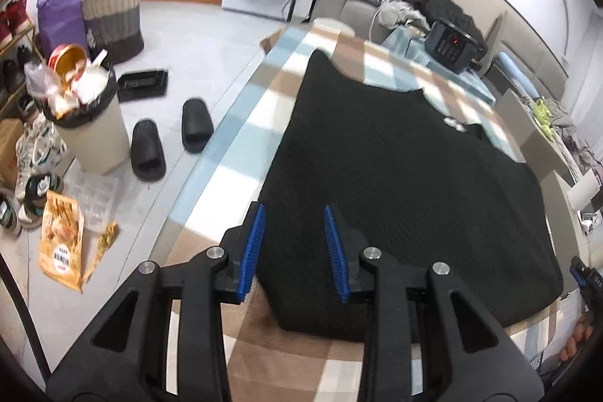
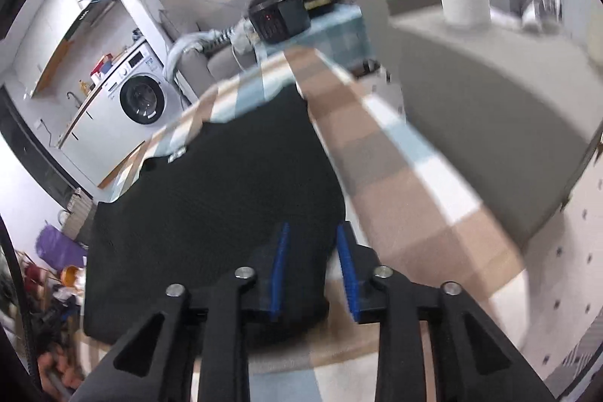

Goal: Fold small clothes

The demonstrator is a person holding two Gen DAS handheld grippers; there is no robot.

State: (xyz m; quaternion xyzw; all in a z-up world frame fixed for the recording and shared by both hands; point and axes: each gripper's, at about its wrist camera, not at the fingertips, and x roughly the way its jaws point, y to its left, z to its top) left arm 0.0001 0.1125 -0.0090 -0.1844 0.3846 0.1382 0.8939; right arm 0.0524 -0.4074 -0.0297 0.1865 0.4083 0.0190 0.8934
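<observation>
Left wrist view shows us the black knit garment lying flat on the checked cloth of the tabletop, its near hem toward us and its neckline with a small white label away at 12 o'clock. Our left hand-held gripper hangs over the near left corner with its blue pads parted and nothing pinched between them: released. In the right wrist view, our right hand-held gripper is likewise parted over the near right corner of the garment, the fabric lying under the gap but not pressed by the pads, so that one is released too; the picture is somewhat blurred, so we judge this with some caution. We judge that a fold has been laid and both corners let go. To do this step well, we lift both grippers clear straight up, so no pad drags the knit and pulls the hem askew. Before the next grasp, we check that the near edge at 6 o'clock lies straight and the sides match. Then we take matching points on each side, pinching all layers together, and carry them evenly.
</observation>
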